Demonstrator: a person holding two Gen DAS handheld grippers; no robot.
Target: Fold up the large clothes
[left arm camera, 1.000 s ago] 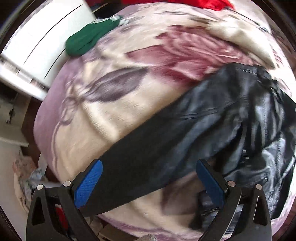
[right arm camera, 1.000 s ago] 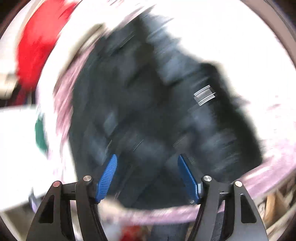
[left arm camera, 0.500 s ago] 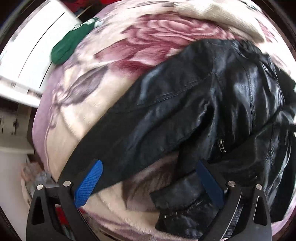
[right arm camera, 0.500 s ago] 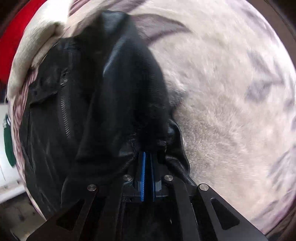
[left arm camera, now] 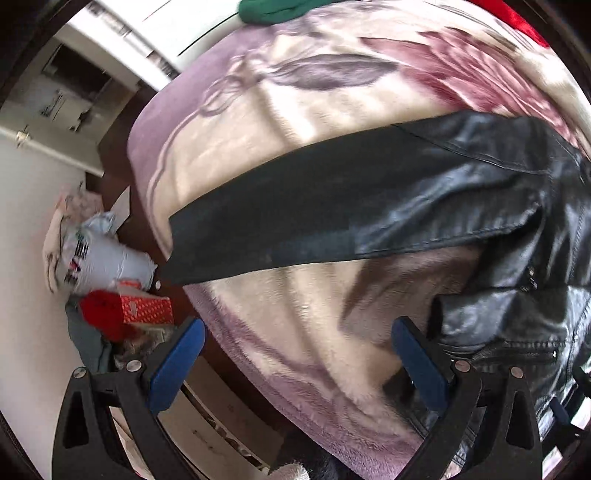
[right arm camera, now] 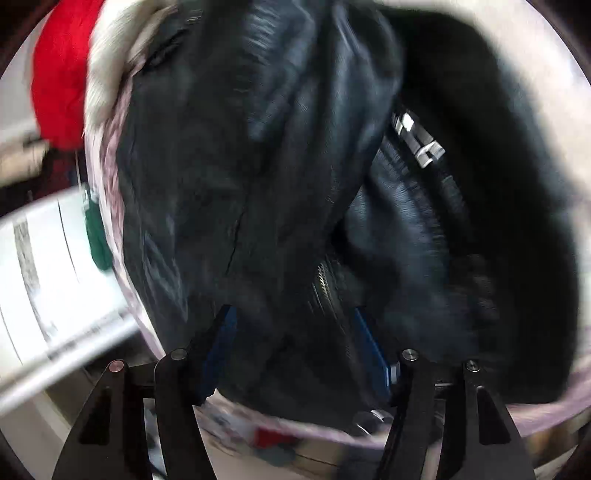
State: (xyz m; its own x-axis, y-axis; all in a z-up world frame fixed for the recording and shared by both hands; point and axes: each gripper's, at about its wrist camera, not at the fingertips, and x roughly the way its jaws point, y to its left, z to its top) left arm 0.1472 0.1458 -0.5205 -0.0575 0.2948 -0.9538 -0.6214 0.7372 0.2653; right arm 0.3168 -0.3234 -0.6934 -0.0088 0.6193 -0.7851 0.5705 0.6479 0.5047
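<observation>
Black leather jacket (left arm camera: 424,206) lies on a floral plush blanket (left arm camera: 295,110) w/ pink roses & grey leaves. One sleeve (left arm camera: 277,225) stretches flat toward the blanket's left edge; body of jacket is bunched at right, zip pocket showing.

Left gripper (left arm camera: 295,354): fingers wide apart, nothing between them, over bare blanket just below the sleeve; right finger close beside the jacket hem.

Right gripper (right arm camera: 295,343): fingers spread, jacket (right arm camera: 258,166) folds fill the gap; contact w/ pads can't be told, view blurred. Metal zip pull (right arm camera: 417,142) visible upper right.

Green garment (left arm camera: 275,11) & red garment (right arm camera: 59,77) sit at blanket's far edge. Red box (left arm camera: 144,308) on floor left.
</observation>
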